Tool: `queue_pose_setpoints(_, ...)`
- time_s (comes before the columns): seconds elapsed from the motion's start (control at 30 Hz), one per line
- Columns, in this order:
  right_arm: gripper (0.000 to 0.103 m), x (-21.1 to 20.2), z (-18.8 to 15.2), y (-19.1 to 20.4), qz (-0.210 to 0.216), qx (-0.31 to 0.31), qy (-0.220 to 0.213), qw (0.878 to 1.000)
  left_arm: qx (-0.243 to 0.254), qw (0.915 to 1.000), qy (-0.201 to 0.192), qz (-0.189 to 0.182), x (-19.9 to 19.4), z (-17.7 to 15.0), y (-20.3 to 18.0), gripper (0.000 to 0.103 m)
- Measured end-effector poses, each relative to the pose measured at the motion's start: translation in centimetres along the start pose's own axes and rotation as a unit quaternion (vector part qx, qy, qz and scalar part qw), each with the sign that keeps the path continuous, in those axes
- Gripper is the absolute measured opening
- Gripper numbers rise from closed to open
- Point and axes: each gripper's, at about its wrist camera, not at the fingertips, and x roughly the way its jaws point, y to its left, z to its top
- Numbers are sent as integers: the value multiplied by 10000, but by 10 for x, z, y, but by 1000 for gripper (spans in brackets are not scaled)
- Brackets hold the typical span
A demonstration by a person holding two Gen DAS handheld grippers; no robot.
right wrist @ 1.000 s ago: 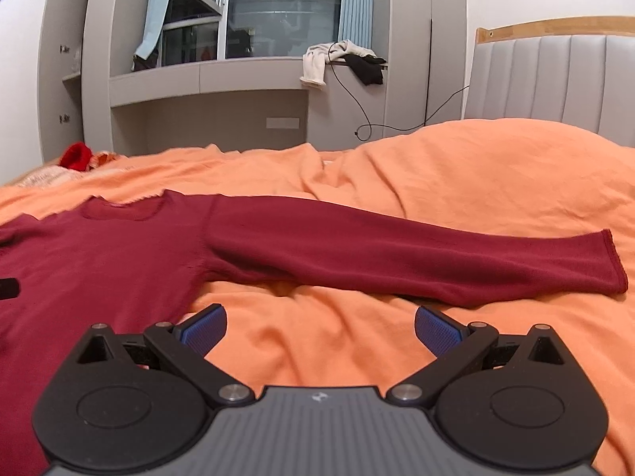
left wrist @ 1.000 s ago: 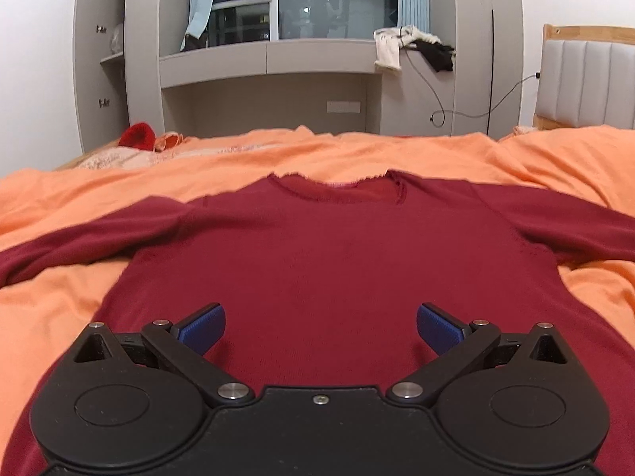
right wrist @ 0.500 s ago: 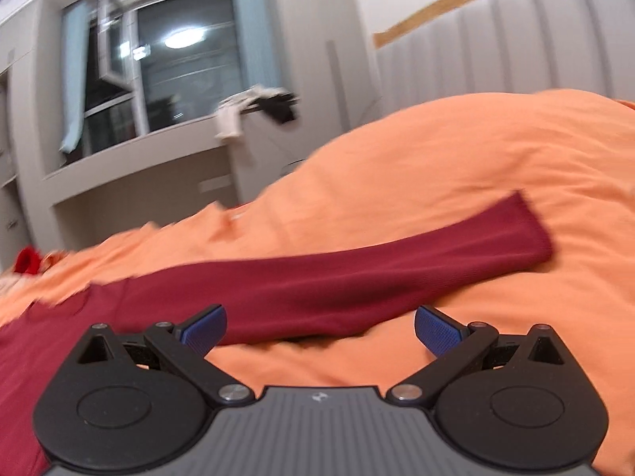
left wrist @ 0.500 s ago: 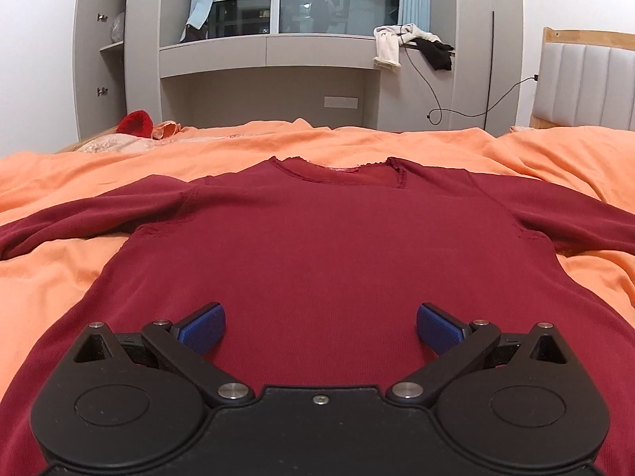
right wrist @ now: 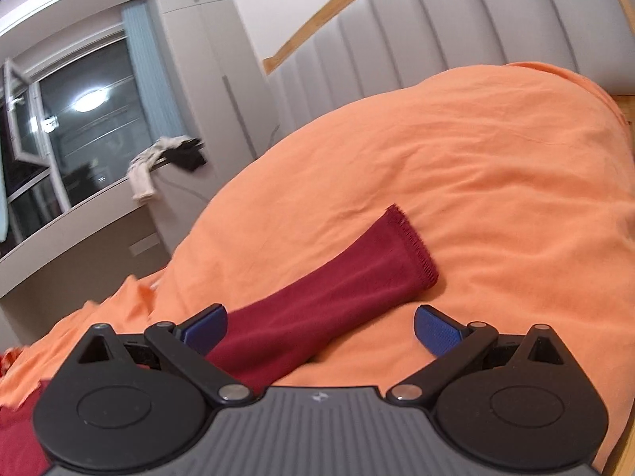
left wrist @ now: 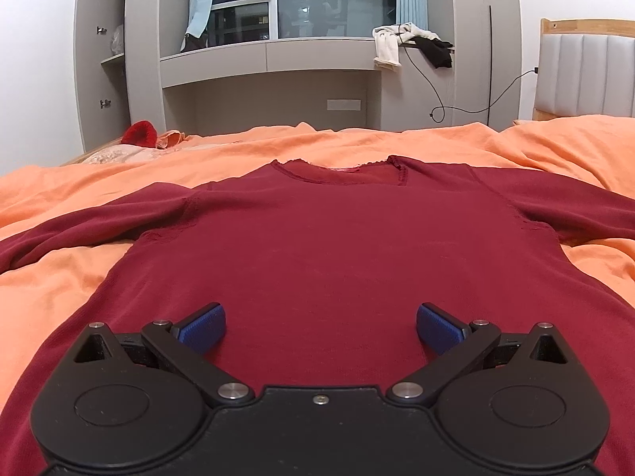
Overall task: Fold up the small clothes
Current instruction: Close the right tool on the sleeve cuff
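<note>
In the left wrist view, a dark red long-sleeved top (left wrist: 337,246) lies spread flat on the orange bedcover (left wrist: 99,182), front up, its neckline towards the far edge of the bed and its hem nearest the camera. One sleeve runs out towards the left edge of the bed, the other towards the right. The left gripper (left wrist: 320,327) hangs over the lower part of the top's body with its blue pads (left wrist: 202,325) spread wide and nothing between them but the flat cloth beneath. A small red item (left wrist: 139,134) sits at the far left corner of the bed, and beyond the bed a grey built-in desk unit (left wrist: 274,59) carries a pile of white and black clothes (left wrist: 412,41) under the window. In the right wrist view, tilted so the room leans, the top's right sleeve (right wrist: 337,289) lies across the orange bedcover (right wrist: 476,182) near the padded headboard (right wrist: 416,27), its frayed cuff (right wrist: 412,244) pointing away from the camera. The right gripper (right wrist: 320,327) is wide apart and its jaws are beginning to close; the sleeve runs up from beside the left blue pad (right wrist: 206,327) into the gap between the fingers, while the other pad stands clear over bare bedcover, so nothing is pinched.
</note>
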Motion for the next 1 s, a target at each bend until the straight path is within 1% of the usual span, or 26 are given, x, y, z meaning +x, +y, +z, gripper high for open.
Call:
queue_pose_setpoints(0.03, 91, 4, 2, 0, -129, 22, -25, 9999, -13, 10000, -4, 5, 0, 0, 1, 103)
queue_pose_setpoints(0.07, 88, 8, 4, -2, -271, 72, -37, 9996, -34, 10000, -11, 8, -1, 0, 1, 103)
queue_pose_setpoints(0.13, 75, 17, 6, -7, -523, 300, -22, 9982, -99, 9999, -24, 13, -1, 1, 4, 103)
queue_pose_setpoints(0.17, 73, 21, 7, -10, -633, 396, -34, 9972, -141, 9999, -27, 13, -2, 1, 5, 103)
queue_pose_setpoints(0.23, 63, 26, 6, -12, -891, 450, -130, 9949, -234, 9997, -41, 8, -3, 2, 9, 103)
queue_pose_setpoints(0.3, 63, 27, 5, -12, -1072, 436, -230, 9930, -323, 9995, -60, 11, -5, 4, 13, 103)
queue_pose_setpoints(0.37, 66, 26, 4, -11, -1289, 448, -353, 9900, -402, 9991, -98, 39, -7, 6, 18, 103)
queue_pose_setpoints(0.43, 75, 25, 3, -10, -1488, 441, -497, 9866, -458, 9988, -126, 85, -9, 7, 23, 103)
queue_pose_setpoints(0.5, 76, 25, 2, -10, -1571, 486, -600, 9846, -511, 9985, -135, 132, -10, 8, 28, 103)
queue_pose_setpoints(0.6, 76, 29, 2, -10, -1651, 409, -561, 9838, -642, 9977, -132, 194, -11, 9, 38, 103)
queue_pose_setpoints(0.67, 73, 32, 2, -11, -1665, 392, -538, 9838, -734, 9970, -125, 220, -12, 10, 44, 102)
queue_pose_setpoints(0.7, 64, 33, 2, -11, -1676, 402, -539, 9836, -769, 9967, -123, 233, -12, 10, 46, 103)
queue_pose_setpoints(0.73, 46, 31, 1, -11, -1663, 428, -536, 9837, -807, 9964, -118, 251, -13, 11, 49, 103)
queue_pose_setpoints(0.77, 36, 29, 1, -12, -1646, 473, -521, 9838, -843, 9960, -115, 266, -13, 11, 52, 103)
queue_pose_setpoints(0.8, 17, 29, 0, -14, -1579, 524, -494, 9848, -870, 9958, -116, 274, -14, 11, 54, 103)
queue_pose_setpoints(0.9, 9, 22, 0, -14, -1326, 604, -513, 9880, -905, 9954, -115, 307, -16, 11, 58, 103)
queue_pose_setpoints(1.0, 8, 9, 2, -2, -1001, 425, -679, 9917, -950, 9948, -132, 346, -18, 13, 62, 103)
